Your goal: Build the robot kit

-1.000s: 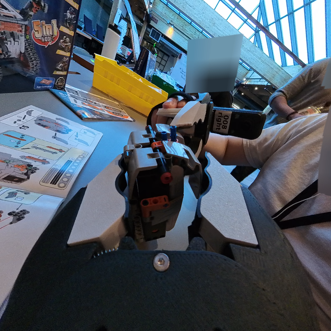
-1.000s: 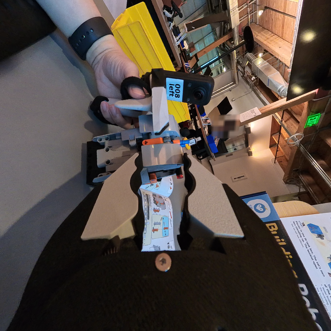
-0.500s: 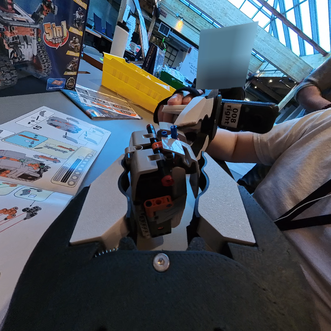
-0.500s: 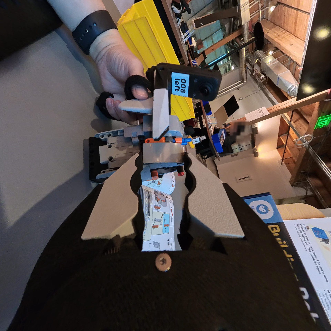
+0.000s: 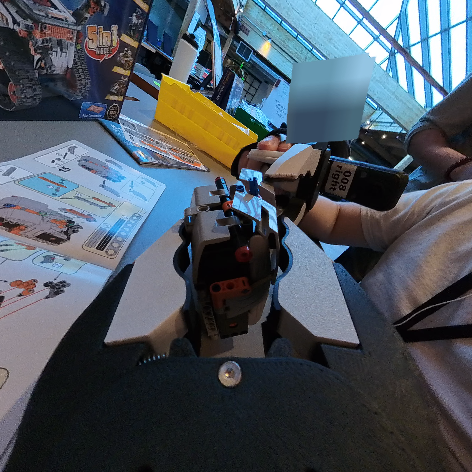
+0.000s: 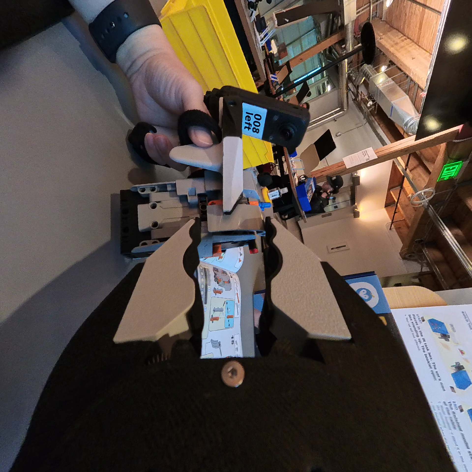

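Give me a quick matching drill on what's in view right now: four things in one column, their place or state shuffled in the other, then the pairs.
Things:
1. grey brick model
2. yellow bin
3. open instruction sheet
4. kit box

Place or state:
A. standing upright at the table's far left in the left wrist view
B. lying flat on the table
C. clamped by the left gripper, with the right gripper on its other end
D. on the table behind the booklet

Pairs: 1-C, 2-D, 3-B, 4-A
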